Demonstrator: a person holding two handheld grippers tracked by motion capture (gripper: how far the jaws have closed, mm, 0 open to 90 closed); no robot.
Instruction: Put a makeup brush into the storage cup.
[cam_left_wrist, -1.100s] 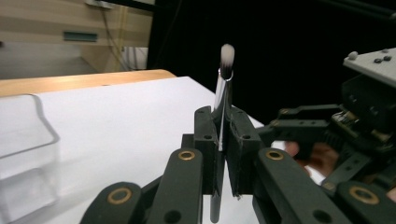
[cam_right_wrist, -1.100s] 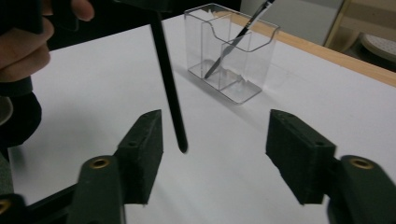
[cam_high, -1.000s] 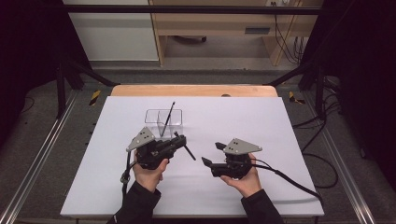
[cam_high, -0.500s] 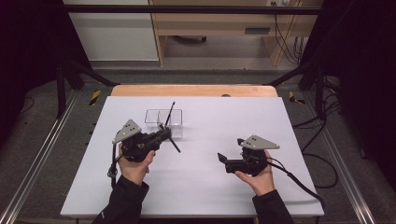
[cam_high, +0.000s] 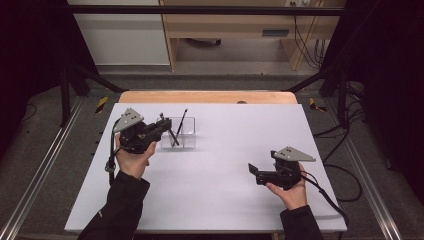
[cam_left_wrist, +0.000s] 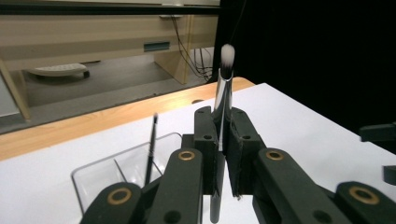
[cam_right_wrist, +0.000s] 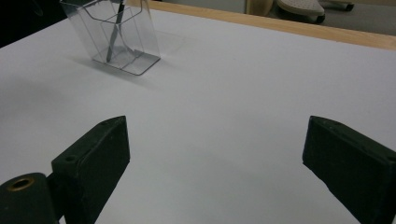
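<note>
My left gripper is shut on a makeup brush with a silver ferrule and a white tip, and holds it upright just left of a clear divided container. In the left gripper view the container lies low at the left, with a thin black brush leaning inside it. That thin brush also slants out of the container in the high view. My right gripper stands open over bare table at the front right. In the right gripper view its jaws are spread wide with nothing between them, and the container is far off at the top left.
The white tabletop spreads between the two hands. A wooden strip runs along its far edge. Metal rails flank the table, and cables trail on the floor at the right.
My left gripper has carried the brush left and toward the back, up beside the container. My right gripper has drawn away to the right and toward the front.
</note>
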